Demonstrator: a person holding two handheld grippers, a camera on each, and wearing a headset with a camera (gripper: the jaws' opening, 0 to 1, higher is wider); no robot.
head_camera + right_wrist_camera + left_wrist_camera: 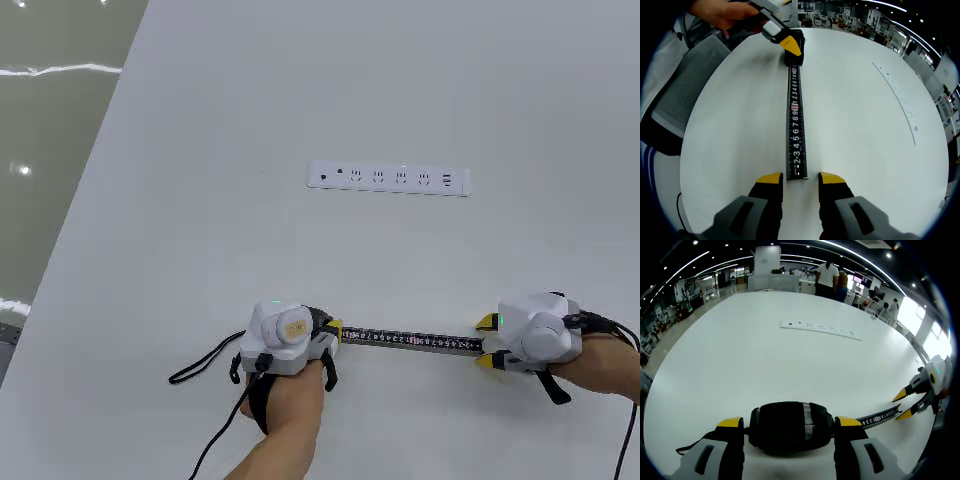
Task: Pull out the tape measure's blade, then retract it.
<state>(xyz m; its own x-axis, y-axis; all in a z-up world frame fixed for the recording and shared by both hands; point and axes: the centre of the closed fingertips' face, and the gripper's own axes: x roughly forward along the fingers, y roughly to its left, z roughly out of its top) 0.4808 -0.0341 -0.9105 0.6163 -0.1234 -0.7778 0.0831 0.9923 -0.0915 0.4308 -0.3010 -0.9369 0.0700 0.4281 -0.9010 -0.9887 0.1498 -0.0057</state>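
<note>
A black tape measure case [790,427] sits on the white table, and my left gripper [790,422] is shut on it, one yellow-tipped finger on each side. Its black blade [410,340] lies flat on the table, stretched rightward to my right gripper [486,341]. In the right gripper view the blade [795,125] runs from the case [796,55] down to its end, which rests between the fingertips of my right gripper [801,177]. That gripper is open, with a gap on both sides of the blade end. From the left gripper view, the right gripper [905,404] appears spread at the blade's tip.
A white power strip [388,178] lies farther back on the table. A black strap [205,360] trails left of the left hand. The table's left edge [90,180] borders a glossy floor. Several people [829,275] stand beyond the far end, and a grey mesh chair [685,90] is beside the table.
</note>
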